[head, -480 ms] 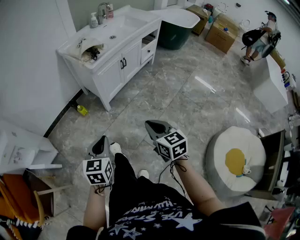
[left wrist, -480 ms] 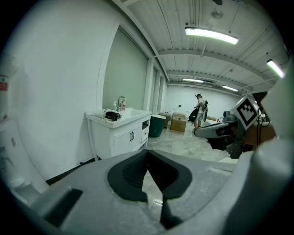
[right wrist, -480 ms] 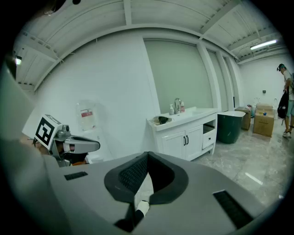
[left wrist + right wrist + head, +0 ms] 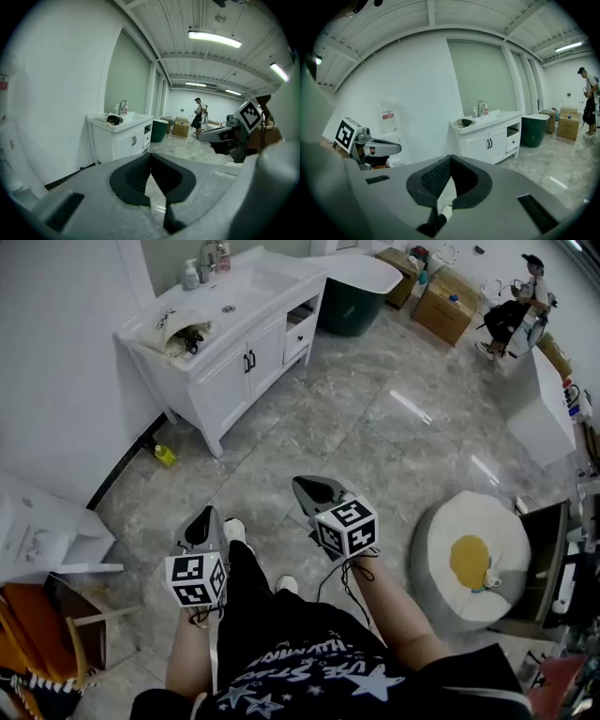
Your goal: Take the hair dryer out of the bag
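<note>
The left tool [image 4: 202, 519] and right tool [image 4: 302, 486] are hanging closed and empty, side by side above the floor [image 4: 375, 427]. Well ahead and to their left, the bag [image 4: 173, 332] is lying on the white bench [image 4: 267, 307], with a dark thing, probably the hair dryer [image 4: 192, 339], showing at its mouth. Getting closer and opening one tool is coming first.

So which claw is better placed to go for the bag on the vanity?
Right, marginally. Both claws are shut, empty and far from the vanity, but the right claw sits further forward and points at the bag; the left claw aims beside it.
</note>
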Tool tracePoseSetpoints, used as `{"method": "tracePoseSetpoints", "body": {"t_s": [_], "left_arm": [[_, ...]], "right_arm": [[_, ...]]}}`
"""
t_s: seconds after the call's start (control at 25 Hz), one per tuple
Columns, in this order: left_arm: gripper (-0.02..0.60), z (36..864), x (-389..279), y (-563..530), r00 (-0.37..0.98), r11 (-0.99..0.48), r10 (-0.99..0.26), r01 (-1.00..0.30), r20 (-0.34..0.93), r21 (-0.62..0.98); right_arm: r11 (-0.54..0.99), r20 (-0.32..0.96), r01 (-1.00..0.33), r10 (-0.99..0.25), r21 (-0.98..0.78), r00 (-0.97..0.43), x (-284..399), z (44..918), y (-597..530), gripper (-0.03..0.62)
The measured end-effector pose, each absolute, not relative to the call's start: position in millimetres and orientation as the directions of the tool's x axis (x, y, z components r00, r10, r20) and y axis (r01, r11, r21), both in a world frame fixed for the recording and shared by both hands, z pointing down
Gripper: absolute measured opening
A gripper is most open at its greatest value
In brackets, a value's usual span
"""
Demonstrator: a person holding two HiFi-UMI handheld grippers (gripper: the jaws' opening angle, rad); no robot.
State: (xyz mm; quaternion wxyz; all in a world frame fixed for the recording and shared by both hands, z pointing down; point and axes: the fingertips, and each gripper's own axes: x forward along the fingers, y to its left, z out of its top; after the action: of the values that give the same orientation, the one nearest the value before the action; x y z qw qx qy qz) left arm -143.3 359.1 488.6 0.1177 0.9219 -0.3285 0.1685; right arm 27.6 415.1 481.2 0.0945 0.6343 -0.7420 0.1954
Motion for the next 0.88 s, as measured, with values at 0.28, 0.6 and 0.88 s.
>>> {"method": "tracePoseSetpoints", "body": {"t_s": [0.28,0.6,0.88], "left_arm": [[0.023,475.9,-158.6,330.9,0.709,-0.740,-0.603,-0.669,0.366,0.077],[0.236,481.9,-155.5,272.4,0.713,-0.742,-0.601,-0.666,0.362,0.081],[0.339,491.3,-130.2,181.8,0.717,-0.741,-0.590,-0.663,0.370,0.103]], "right_arm": [[0.136,0.342,-0.969,-0.918,-0.205,-0.201,23.4,465.7,381.7,0.003],[0.070,0.355,-0.973,-0.923,-0.221,-0.147,40.9,465.6,317.8,0.091],[0.054,0.399,-0.966,-0.904,-0.252,-0.154,64.0,472.3,237.3,0.221]]}}
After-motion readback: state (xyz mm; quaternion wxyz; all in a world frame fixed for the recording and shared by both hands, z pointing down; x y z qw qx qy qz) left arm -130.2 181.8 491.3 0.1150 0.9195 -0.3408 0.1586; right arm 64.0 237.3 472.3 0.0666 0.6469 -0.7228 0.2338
